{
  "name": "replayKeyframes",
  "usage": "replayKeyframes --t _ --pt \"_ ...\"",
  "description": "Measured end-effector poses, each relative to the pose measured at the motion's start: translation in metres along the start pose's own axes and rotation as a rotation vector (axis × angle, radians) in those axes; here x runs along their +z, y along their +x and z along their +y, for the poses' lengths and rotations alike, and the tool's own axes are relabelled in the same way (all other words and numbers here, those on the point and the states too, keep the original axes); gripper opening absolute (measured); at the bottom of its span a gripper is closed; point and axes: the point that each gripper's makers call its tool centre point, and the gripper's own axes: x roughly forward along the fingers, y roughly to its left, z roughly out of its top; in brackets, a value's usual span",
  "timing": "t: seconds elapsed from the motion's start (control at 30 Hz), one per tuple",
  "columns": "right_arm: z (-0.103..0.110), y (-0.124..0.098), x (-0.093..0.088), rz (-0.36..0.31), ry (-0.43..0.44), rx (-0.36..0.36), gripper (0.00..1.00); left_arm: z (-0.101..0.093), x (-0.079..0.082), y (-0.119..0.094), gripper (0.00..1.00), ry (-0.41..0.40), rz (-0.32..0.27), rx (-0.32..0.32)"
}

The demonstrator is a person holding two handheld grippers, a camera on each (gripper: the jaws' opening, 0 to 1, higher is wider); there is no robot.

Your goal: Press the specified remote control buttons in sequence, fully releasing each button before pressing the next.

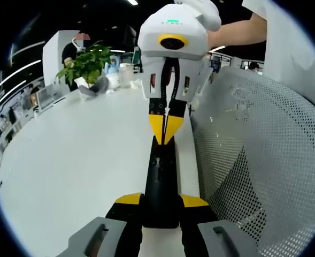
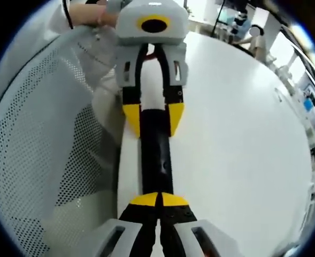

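Note:
A long black remote (image 1: 160,176) lies lengthwise over the white table's edge. My left gripper (image 1: 161,201) is shut on its near end, with one yellow-tipped jaw on each side. In the right gripper view the same grip shows at the remote's (image 2: 156,155) far end, held by the left gripper (image 2: 153,118). My right gripper (image 2: 158,199) is shut, its yellow tips pressed together and resting on the remote's top face. From the left gripper view, the right gripper (image 1: 166,128) points down onto the remote's far end. The buttons are too dark to make out.
The white table (image 1: 82,160) spreads out to the left. A white mesh chair back (image 1: 259,160) stands close beside the remote, seen as the chair back (image 2: 45,139) in the other view. A potted plant (image 1: 85,64) and bottles (image 1: 120,75) stand at the far edge. A person's arm (image 1: 237,32) holds the right gripper.

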Motion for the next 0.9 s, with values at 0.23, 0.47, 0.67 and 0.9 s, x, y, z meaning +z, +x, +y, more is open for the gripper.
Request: replayKeyframes --t 0.23,0.47,0.67,0.9 --pt "-0.0009 0.0001 0.0002 0.010 -0.001 0.014 0.00 -0.0003 0.0002 0.0000 0.25 -0.002 -0.011 -0.004" --pt "0.0003 -0.0004 -0.0007 -0.020 0.031 0.018 0.00 -0.0004 0.0002 0.0000 0.25 -0.001 -0.010 -0.006" --pt "-0.0006 -0.0021 -0.0001 -0.130 0.086 -0.017 0.00 -0.0007 0.0005 0.0005 0.25 0.007 0.003 0.001" --pt "0.0000 -0.0023 0.0025 -0.172 0.122 -0.037 0.00 -0.0010 0.0004 0.0001 0.25 0.009 0.003 0.001"
